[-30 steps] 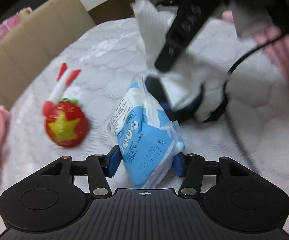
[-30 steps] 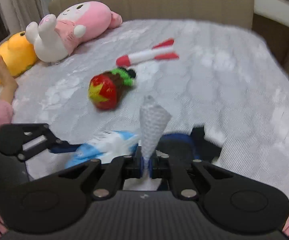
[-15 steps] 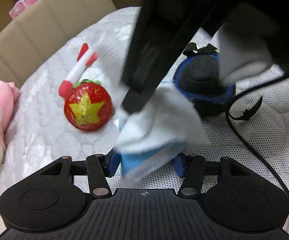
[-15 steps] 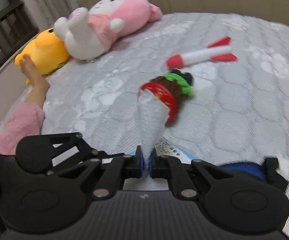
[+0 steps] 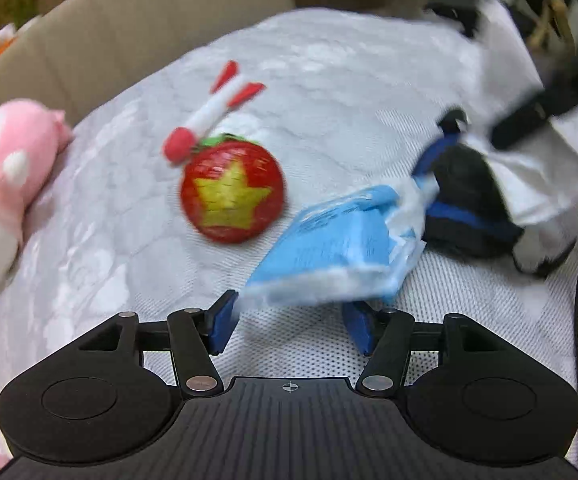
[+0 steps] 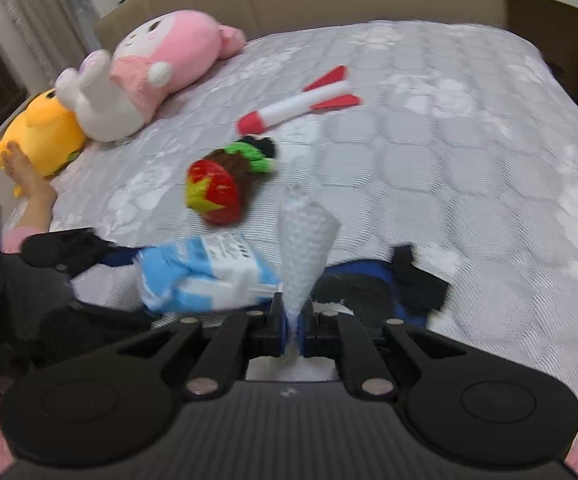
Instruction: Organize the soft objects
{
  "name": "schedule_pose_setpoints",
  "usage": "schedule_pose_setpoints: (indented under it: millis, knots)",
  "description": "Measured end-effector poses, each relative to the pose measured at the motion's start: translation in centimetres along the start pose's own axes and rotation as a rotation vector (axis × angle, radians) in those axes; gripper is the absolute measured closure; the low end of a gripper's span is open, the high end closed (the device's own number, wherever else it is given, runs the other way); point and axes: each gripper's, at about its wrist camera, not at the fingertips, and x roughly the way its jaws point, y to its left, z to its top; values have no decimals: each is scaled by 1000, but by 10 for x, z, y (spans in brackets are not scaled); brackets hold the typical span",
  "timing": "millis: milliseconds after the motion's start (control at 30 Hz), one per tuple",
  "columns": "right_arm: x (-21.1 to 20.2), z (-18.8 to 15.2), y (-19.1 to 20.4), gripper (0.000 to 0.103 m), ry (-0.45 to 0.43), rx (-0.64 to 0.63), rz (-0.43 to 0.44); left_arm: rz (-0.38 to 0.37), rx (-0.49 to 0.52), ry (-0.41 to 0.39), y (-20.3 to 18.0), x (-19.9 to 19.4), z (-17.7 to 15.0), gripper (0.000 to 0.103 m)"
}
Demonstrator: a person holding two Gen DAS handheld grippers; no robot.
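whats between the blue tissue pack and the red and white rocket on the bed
The red star ball lies between the blue tissue pack and the rocket, touching neither; the right wrist view shows it best.

left gripper [image 5: 289,322]: jaws spread wide, blue pads either side of a gap, held low and level.
right gripper [image 6: 294,330]: jaws pressed together, pinching a white tissue [image 6: 305,256] that stands upward.

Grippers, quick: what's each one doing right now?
Left gripper: open, around the edge of the blue pack, not squeezing it.
Right gripper: closed, holding a white tissue.
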Motion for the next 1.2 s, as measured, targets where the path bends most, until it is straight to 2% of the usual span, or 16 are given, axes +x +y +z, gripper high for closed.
schedule_pose_setpoints:
  millis: [67, 133, 233, 333, 467, 533, 900, 1033, 1100, 1200]
  knots:
    - [-3, -3, -12, 97, 8, 68, 28, -46, -37, -33, 7, -10, 0, 39]
    - [-3, -5, -19, 97, 10, 117, 57, -64, -23, -51, 7, -8, 0, 31]
    - [1, -2, -11, 97, -5, 133, 113, -48, 37, -52, -6, 3, 6, 31]
    - [3, 6, 5, 97, -37, 131, 174, -63, 47, -78, -17, 14, 17, 35]
    - [3, 33, 28, 96, -109, 105, 291, -64, 102, -122, -33, 19, 31, 39]
    - [13, 43, 38, 95, -102, 61, 318, -68, 122, -132, -38, 20, 37, 39]
    - [38, 33, 10, 95, -42, 77, 105, -105, 122, -88, -41, 37, 40, 39]
    - [39, 29, -12, 95, -17, 153, 120, -115, 136, -71, -41, 33, 39, 38]
    - [44, 27, -14, 95, 6, 146, 99, -124, 140, -54, -39, 27, 37, 37]
    - [48, 22, -13, 95, 44, 126, 81, -198, 113, -25, -30, 7, 27, 31]
